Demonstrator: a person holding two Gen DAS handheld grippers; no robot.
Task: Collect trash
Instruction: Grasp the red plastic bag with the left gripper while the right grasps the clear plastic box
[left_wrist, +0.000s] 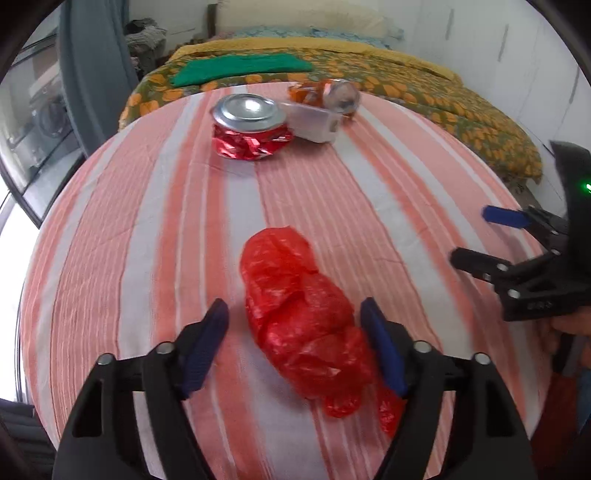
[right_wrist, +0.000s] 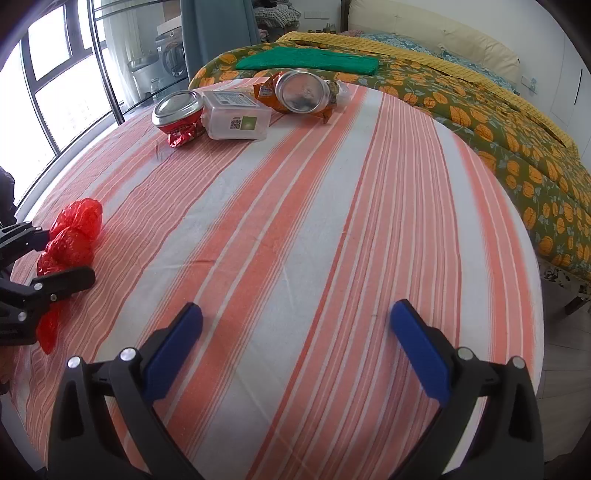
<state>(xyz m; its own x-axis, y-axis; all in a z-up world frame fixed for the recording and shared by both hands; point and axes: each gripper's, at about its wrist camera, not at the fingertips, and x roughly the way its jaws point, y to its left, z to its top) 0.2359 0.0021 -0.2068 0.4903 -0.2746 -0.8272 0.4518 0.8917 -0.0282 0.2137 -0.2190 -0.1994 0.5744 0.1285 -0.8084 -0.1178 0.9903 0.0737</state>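
Observation:
A crumpled red plastic bag (left_wrist: 301, 321) (right_wrist: 74, 229) lies on the striped tablecloth (left_wrist: 147, 221) near its front edge. My left gripper (left_wrist: 295, 310) (right_wrist: 70, 254) straddles it, open. The right-hand pad (left_wrist: 384, 350) is against the bag's side, while the left-hand pad stands clear of it. Farther back lie a crushed red can (left_wrist: 251, 129) (right_wrist: 179, 114), a clear plastic box (left_wrist: 314, 122) (right_wrist: 236, 116), an orange wrapper (left_wrist: 306, 92) (right_wrist: 267, 92) and a silver can (left_wrist: 345, 96) (right_wrist: 301, 92). My right gripper (right_wrist: 295, 310) (left_wrist: 472, 234) hovers open over bare cloth, nothing between its fingers.
The round table's edge (right_wrist: 532, 280) drops off on the right. Behind the table is a bed with a floral cover (right_wrist: 517, 147) and a folded green cloth (right_wrist: 306, 61) (left_wrist: 240, 68). A window (right_wrist: 55, 92) and a grey curtain (left_wrist: 96, 74) stand at the left.

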